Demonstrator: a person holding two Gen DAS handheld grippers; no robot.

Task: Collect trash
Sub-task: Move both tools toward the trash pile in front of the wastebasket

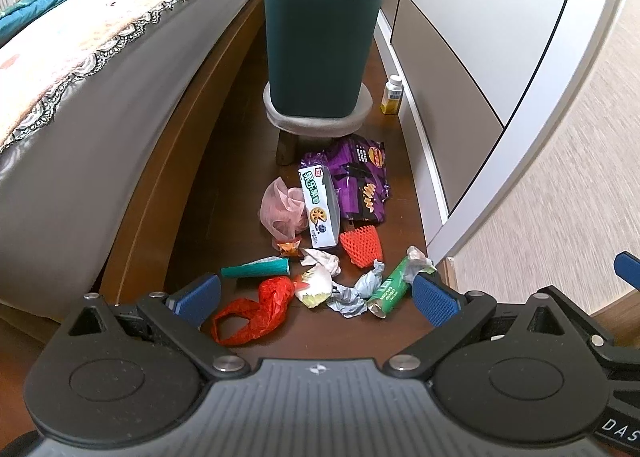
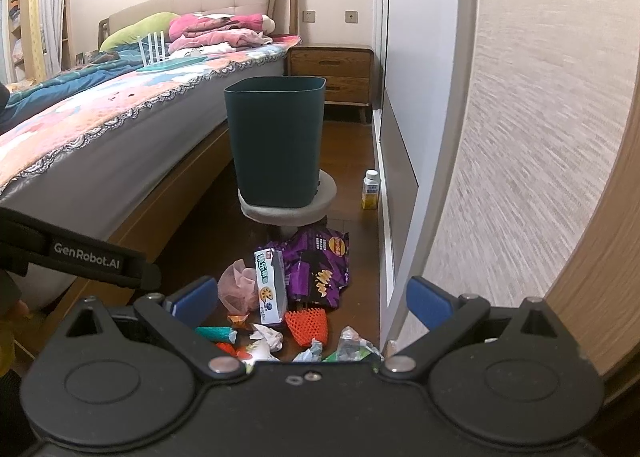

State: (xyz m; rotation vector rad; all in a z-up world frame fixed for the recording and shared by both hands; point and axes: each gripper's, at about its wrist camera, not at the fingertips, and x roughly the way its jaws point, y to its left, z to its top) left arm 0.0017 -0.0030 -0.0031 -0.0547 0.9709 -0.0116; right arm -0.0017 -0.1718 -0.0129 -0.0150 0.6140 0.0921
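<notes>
A narrow strip of dark wood floor (image 1: 224, 161) runs between a bed (image 1: 100, 97) along the left of the frame and pale wardrobe doors (image 1: 460, 37) on the right. The trash lies scattered across the lower middle of the left wrist view: a red plastic bag (image 1: 256, 311), a crumpled grey wrapper (image 1: 354, 291), a green tube (image 1: 390, 289), an orange foam net (image 1: 361, 245), a teal cone (image 1: 256, 269), a white snack box (image 1: 320, 207), a purple chip bag (image 1: 360, 181) and a pink net (image 1: 280, 211). Above them, at centre frame, a dark green bin (image 1: 320, 45) stands on a small round stool (image 1: 318, 119); a yellow bottle (image 1: 391, 95) stands upright just beside the wardrobe base.

All of it looks light and soft. The bags and wrappers should crush flat, so a pinch on a bunched fold seems safest; the box is stiffer and better taken across its narrow sides, and the tube may roll.

The left gripper (image 1: 316, 297) hangs spread wide above the nearest litter, holding nothing. The right gripper (image 2: 312, 299) is likewise released and empty.

The right wrist view alone shows the headboard (image 2: 208, 5), pillows and a nightstand (image 2: 332, 75) behind the bin; the left view alone shows the red bag whole.
</notes>
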